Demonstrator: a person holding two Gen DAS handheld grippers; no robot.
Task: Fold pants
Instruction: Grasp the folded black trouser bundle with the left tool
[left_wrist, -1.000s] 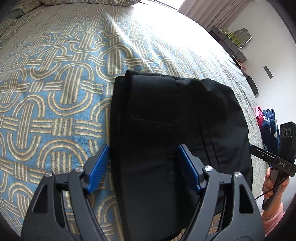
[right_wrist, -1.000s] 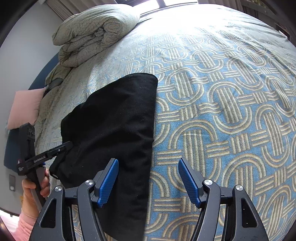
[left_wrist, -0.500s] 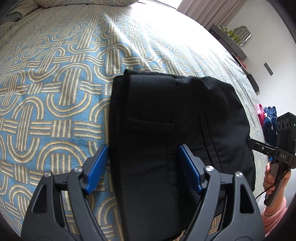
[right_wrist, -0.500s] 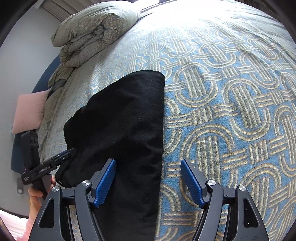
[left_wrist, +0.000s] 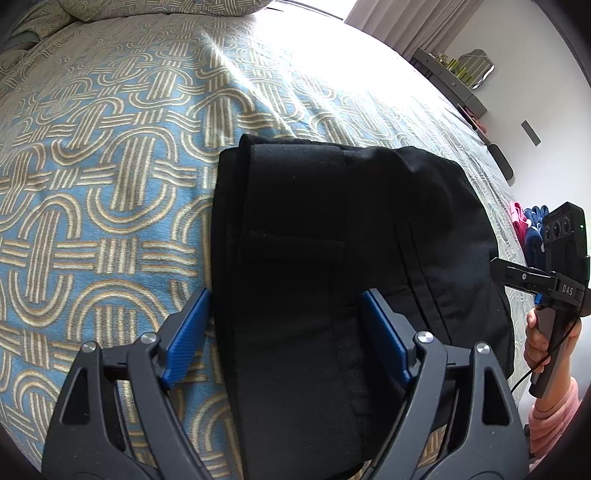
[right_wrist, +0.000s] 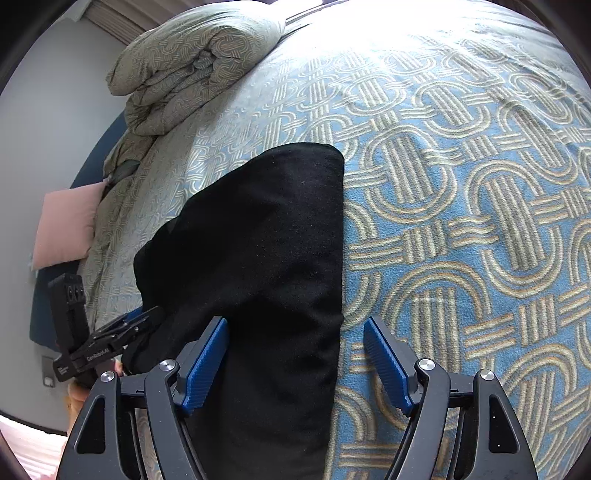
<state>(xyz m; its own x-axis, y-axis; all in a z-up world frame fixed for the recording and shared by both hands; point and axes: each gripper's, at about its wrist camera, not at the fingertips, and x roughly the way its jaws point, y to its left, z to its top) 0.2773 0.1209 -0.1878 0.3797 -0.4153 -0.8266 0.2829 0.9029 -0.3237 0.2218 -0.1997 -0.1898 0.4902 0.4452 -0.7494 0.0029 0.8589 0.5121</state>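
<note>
Bedspread (left_wrist: 110, 177) (blue, loop pattern) under folded black pants (left_wrist: 332, 258); both hand-held grippers, left (left_wrist: 284, 339) and right (right_wrist: 295, 365), gaping, empty.

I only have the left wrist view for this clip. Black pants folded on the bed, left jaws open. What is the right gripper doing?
Observer: The right gripper is open, holding nothing; one finger is over the pants, the other over the blanket.
Operator: What does the far side of the pants look like?
Observer: A smooth straight folded edge, no pocket showing.
Operator: Anything else on the bed?
Observer: A bundled duvet lies beyond the pants, with a pink pillow at the bed's edge.
</note>
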